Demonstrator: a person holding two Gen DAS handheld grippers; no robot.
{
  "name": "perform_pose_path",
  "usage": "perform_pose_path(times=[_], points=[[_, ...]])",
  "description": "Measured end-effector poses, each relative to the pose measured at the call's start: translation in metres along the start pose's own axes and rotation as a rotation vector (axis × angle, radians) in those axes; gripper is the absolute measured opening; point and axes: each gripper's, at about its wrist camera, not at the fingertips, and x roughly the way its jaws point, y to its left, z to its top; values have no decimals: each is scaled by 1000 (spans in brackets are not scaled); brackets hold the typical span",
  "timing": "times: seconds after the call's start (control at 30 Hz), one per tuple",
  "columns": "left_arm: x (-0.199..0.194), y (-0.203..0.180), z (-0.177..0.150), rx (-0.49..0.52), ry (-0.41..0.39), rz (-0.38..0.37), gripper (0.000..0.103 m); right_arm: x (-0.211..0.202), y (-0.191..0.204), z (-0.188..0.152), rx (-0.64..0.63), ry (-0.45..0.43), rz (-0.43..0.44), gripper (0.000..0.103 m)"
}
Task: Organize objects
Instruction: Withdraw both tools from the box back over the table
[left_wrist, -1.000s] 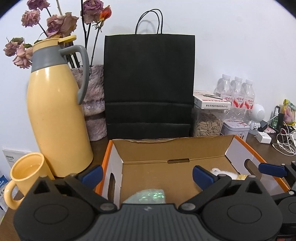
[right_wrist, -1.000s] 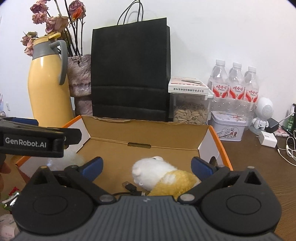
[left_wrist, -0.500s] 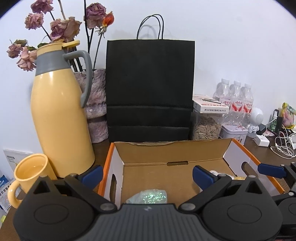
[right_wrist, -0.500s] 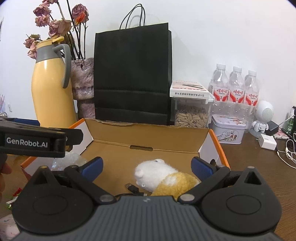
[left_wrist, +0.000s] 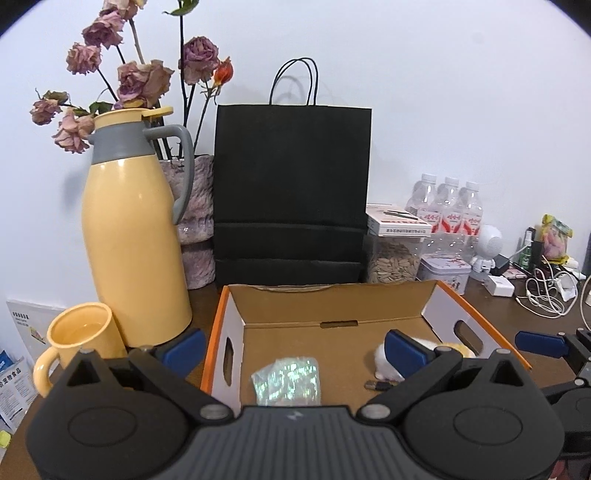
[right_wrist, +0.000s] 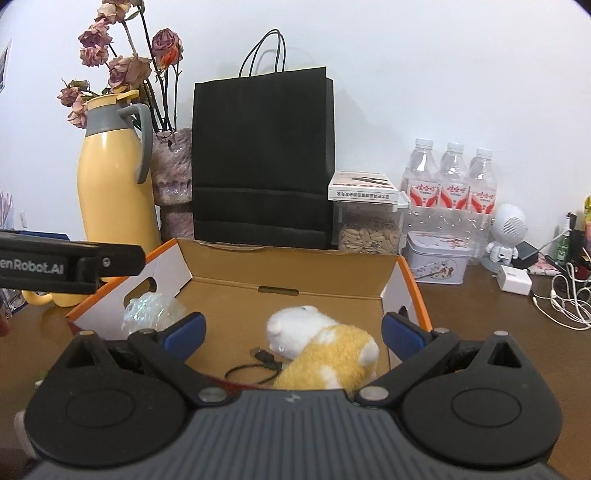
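Open cardboard box with orange rim sits on the tabletop, right ahead of both claws. Inside: plush toy, white and yellow, lying on its side just ahead of the right claw, between its blue fingertips in the view but not touched. A black cable lies on the box floor touching the toy's near-left side. Shiny plastic packet lies on the box floor just ahead of the left claw, toward the left wall of the box.

Left claw wide open, holds nothing, hovering at the near edge of the box. Right claw wide open too, empty, above the box's near right part. Left claw's side shows at the left edge of the right wrist view.

Beyond the box: black bag upright against the wall. Left of it a vase with dried roses, then a yellow jug and a yellow mug beside it. Right of the bag: seed jar, tin, three bottles, white robot figure, charger and cables.
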Motion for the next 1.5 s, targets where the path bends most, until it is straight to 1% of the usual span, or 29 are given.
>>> perform_pose_path(times=[0.13,0.43,0.87,1.07,1.23,1.5], points=[[-19,2,-9,-1,-2,-17,103,-16,-1,-7,3,-1,-7,103],[-56,7,-33,-11,20,-18,103,-52,-1,-30,-3,28,-20,103],[-99,13,-82,0,106,8,103,-100,-1,-68,-13,90,-34,103],[-115,8,-103,13,146,13,103,-118,2,-91,-27,127,-19,103],[-125,0,-118,27,177,3,103,-129,5,-107,-38,151,-2,103],[-127,-21,-135,74,235,-29,103,-139,0,-119,-39,162,9,103]])
